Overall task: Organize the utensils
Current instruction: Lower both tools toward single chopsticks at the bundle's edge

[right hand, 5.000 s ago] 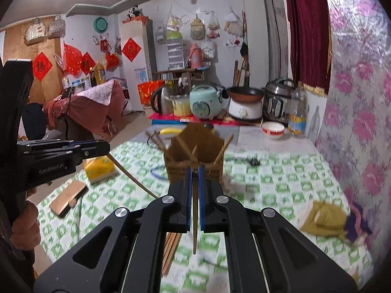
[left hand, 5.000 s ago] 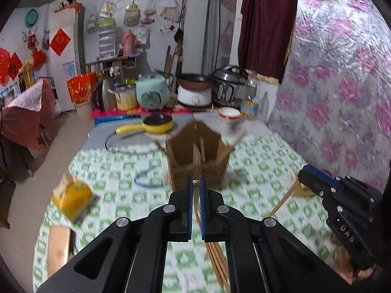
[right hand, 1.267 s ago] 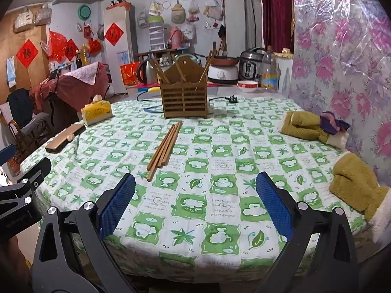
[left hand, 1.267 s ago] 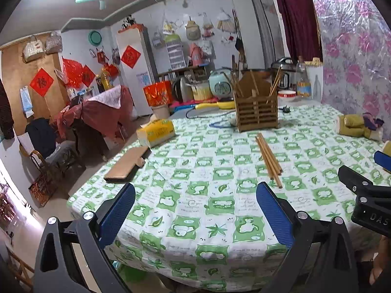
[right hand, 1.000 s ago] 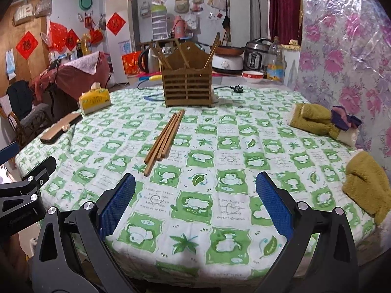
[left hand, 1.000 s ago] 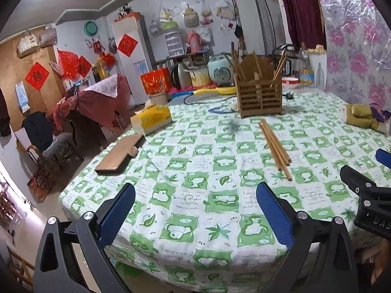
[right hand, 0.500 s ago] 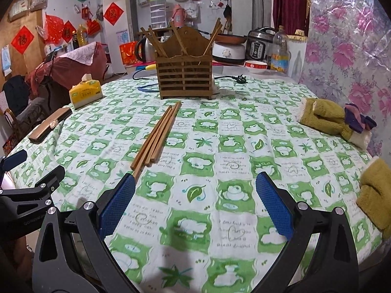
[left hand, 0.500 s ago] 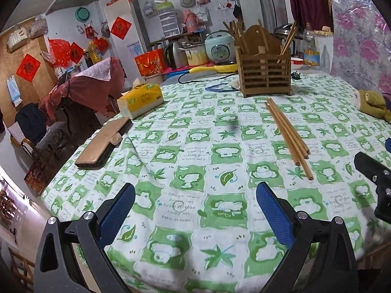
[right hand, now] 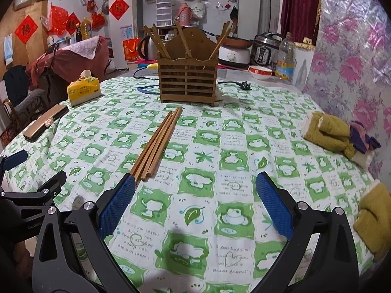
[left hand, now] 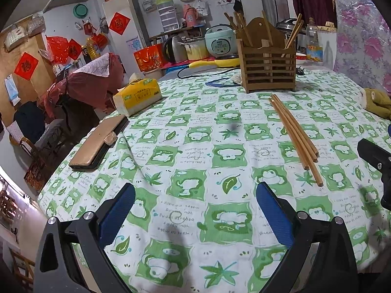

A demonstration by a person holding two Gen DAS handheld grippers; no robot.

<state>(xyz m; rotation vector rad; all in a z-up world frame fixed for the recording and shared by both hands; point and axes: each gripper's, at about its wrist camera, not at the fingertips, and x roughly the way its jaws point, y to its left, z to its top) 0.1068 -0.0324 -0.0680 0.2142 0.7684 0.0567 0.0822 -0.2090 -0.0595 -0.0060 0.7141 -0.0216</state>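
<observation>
A slatted wooden utensil holder (left hand: 268, 67) (right hand: 187, 80) stands at the far side of the green-checked table, with several chopsticks leaning in it. A bundle of loose wooden chopsticks (left hand: 294, 134) (right hand: 156, 144) lies flat on the cloth in front of it. My left gripper (left hand: 195, 210) hangs open low over the near table edge, left of the bundle, empty. My right gripper (right hand: 195, 202) is open too, with its left blue pad close to the near ends of the chopsticks. Each gripper shows at the edge of the other's view.
A yellow tissue pack (left hand: 138, 96) (right hand: 83, 90) and a tan phone case (left hand: 97, 144) (right hand: 45, 122) lie at the left. Olive knitted gloves (right hand: 330, 131) sit at the right beside a floral wall. Kitchen appliances, a plug and a cable stand behind the holder.
Both grippers were shut on chopsticks at the holder five seconds ago. Now both are open and empty, drawn back to the near edge and creeping lower and closer to the loose bundle.
</observation>
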